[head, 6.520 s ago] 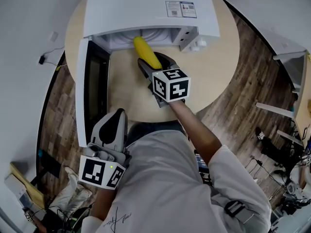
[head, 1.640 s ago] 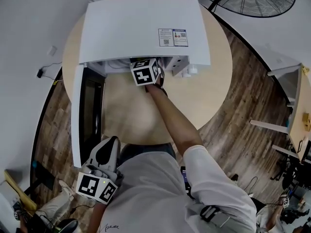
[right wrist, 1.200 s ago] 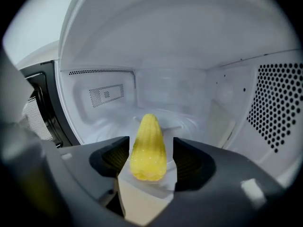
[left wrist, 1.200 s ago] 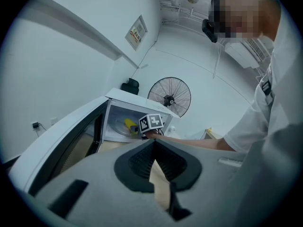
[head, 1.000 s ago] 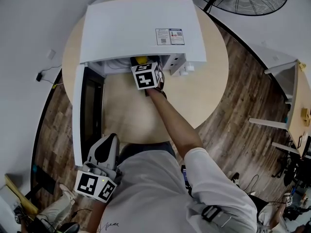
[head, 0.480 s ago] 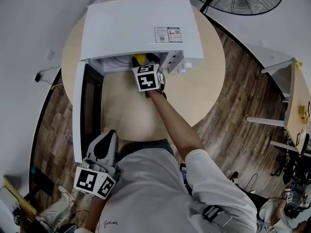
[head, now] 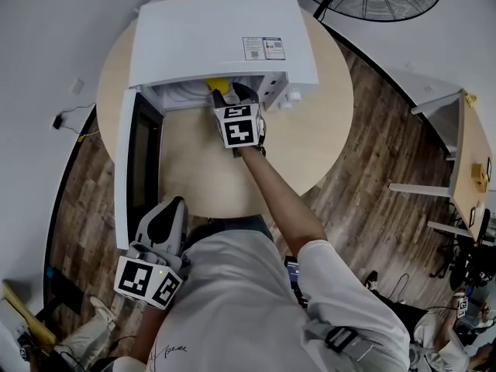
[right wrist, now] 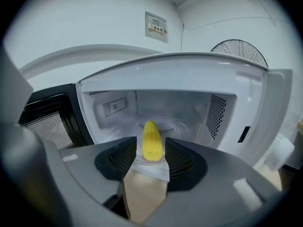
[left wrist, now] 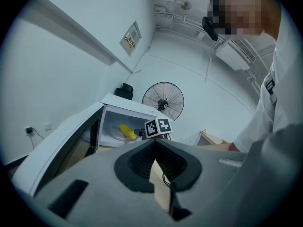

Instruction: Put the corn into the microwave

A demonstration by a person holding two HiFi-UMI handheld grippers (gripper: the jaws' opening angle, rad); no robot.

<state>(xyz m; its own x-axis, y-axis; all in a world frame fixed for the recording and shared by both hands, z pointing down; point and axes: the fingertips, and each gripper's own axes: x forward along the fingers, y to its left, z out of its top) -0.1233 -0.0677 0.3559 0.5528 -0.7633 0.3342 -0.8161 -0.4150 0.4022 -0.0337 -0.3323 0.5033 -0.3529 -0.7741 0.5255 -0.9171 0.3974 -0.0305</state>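
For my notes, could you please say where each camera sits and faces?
Head view: on the head, looking down on the white microwave oven; left gripper, right gripper show.
Left gripper view: on that gripper, facing the open microwave; shut jaws show.
Right gripper view: likewise mounted, facing the cavity; empty jaws, just closing partway.
All show the yellow corn cob.

Right gripper (head: 229, 99) reaches forward, fingers just closing, empty; left gripper (head: 165, 211) back, fingers together

Microwave (head: 217, 37) mouth: door (head: 143, 161) swung wide at its left, opening free. Cavity: corn (right wrist: 152, 141) lies mid-floor, room on both sides. Table (head: 310, 138) in front: bare, save the right gripper (head: 231, 99) standing at the mouth.
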